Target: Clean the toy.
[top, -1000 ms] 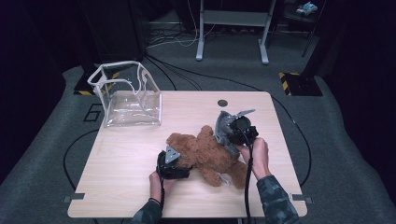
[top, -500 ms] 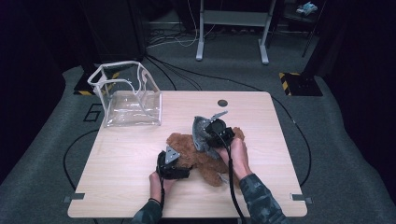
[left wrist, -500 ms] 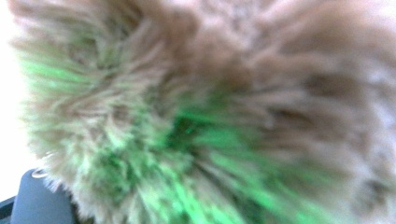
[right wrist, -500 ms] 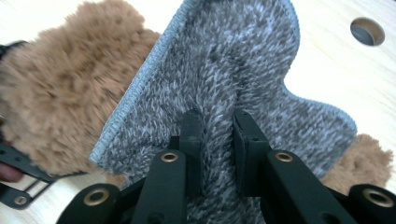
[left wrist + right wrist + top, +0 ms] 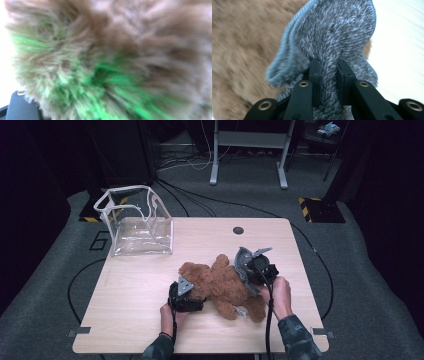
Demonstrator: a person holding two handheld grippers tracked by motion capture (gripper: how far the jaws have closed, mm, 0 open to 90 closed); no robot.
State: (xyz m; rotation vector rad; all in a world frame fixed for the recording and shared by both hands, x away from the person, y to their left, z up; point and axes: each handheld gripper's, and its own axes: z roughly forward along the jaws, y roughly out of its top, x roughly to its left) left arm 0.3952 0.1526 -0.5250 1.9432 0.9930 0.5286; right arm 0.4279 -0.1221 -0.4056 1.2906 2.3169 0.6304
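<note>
While we look down from the high view, we see the left gripper (image 5: pixel 186 296) nearest the person's edge of the pale wooden counter (image 5: pixel 130 320), pushed into the side of the brown plush teddy bear (image 5: pixel 220 284). In the left gripper view the brown fur (image 5: pixel 120 50) presses right up against the lens, blurred and tinged green, so we cannot tell from it how the jaws stand or whether they pinch the toy; from above the gripper's front is buried in the plush.

Just beyond and to the right, the right gripper (image 5: pixel 250 266) sits at the bear's far side, held in the person's right hand (image 5: pixel 278 292). In the right gripper view its two black jaws stand narrow, clamped on a fold of grey knitted cloth (image 5: pixel 337 42), with the bear's fur (image 5: pixel 242 50) behind it on the left and bare counter (image 5: pixel 399 50) on the right. From above, that grey cloth (image 5: pixel 243 260) rises against the bear's upper side.

The bear lies on the counter, roughly in the middle of its near half, between the two grippers.

Farther back, at the far left corner of the counter, a clear plastic box-shaped bag with white edging (image 5: pixel 135 222) stands open, well apart from the bear. A small dark round hole (image 5: pixel 238 230) marks the counter near its far edge.
</note>
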